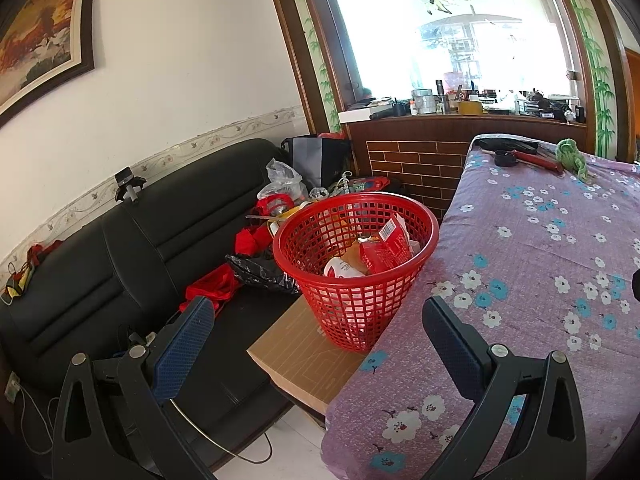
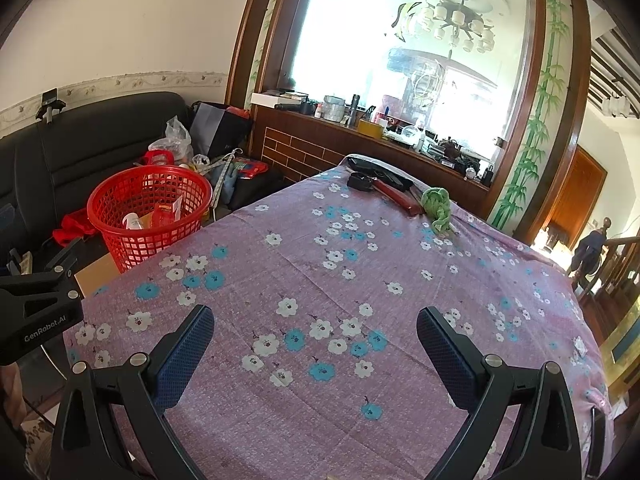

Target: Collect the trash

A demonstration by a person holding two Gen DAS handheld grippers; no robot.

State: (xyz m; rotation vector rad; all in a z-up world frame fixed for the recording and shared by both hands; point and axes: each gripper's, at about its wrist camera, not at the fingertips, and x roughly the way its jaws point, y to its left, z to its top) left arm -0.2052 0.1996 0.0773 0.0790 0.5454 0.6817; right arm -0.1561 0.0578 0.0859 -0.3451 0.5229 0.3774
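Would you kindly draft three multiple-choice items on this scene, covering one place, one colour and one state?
1. Where does the red basket stand?
A. on a cardboard box beside the table
B. on the floral tablecloth
C. on the floor

2. What colour is the crumpled cloth at the table's far end?
A. yellow
B. green
C. white

3. How are the left gripper and right gripper?
A. both shut on trash
B. one holding a bottle
C. both open and empty

Answers: 1 A, the basket's base rests on the box; 2 B, it shows green against the purple tablecloth; 3 C, both pairs of fingers stand wide apart with nothing between.
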